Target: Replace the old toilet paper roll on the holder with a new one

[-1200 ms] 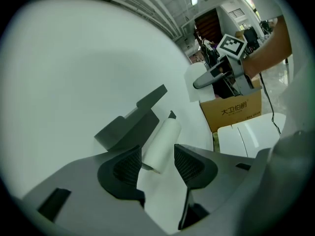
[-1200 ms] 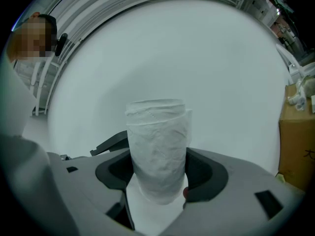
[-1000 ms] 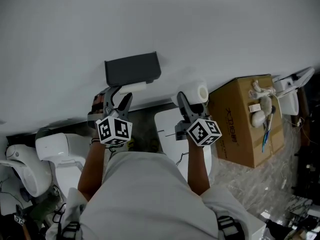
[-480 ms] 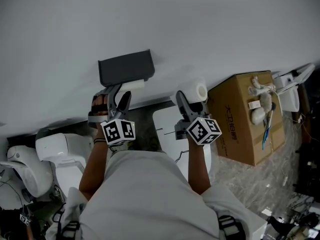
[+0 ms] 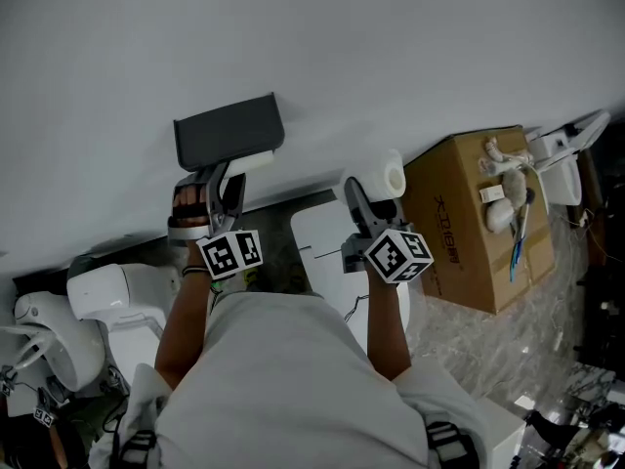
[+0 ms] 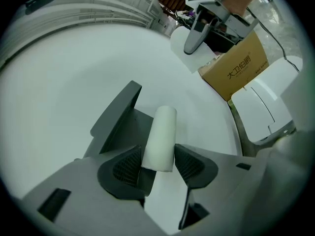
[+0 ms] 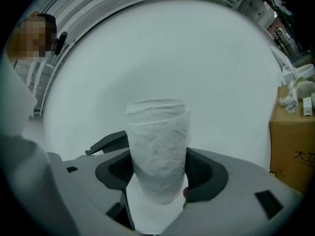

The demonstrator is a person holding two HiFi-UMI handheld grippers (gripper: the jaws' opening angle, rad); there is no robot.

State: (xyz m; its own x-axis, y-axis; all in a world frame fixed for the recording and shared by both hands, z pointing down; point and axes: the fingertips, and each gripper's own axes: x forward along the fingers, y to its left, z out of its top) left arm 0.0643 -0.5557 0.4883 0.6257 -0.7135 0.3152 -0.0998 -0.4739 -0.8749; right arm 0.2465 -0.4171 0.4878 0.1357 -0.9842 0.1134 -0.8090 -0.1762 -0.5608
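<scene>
A dark grey holder (image 5: 228,130) hangs on the white wall. Just under it lies the old roll (image 5: 251,161), a thin white tube, and my left gripper (image 5: 227,180) is shut on it. In the left gripper view the old roll (image 6: 160,136) sits pinched between both pads of the left gripper (image 6: 157,164), in front of the holder (image 6: 118,118). My right gripper (image 5: 367,199) is shut on the new toilet paper roll (image 5: 385,178), held to the right of the holder. The new roll (image 7: 158,149) stands thick between the jaws of the right gripper (image 7: 160,175).
A cardboard box (image 5: 479,225) with small items on top stands at the right on a plastic-covered floor. A white toilet lid (image 5: 327,237) lies below the grippers. White fixtures (image 5: 107,291) crowd the lower left. The wall fills the upper picture.
My left gripper has rolled a little and shifted right along the holder with the thin roll. The right gripper with the new roll has barely moved.
</scene>
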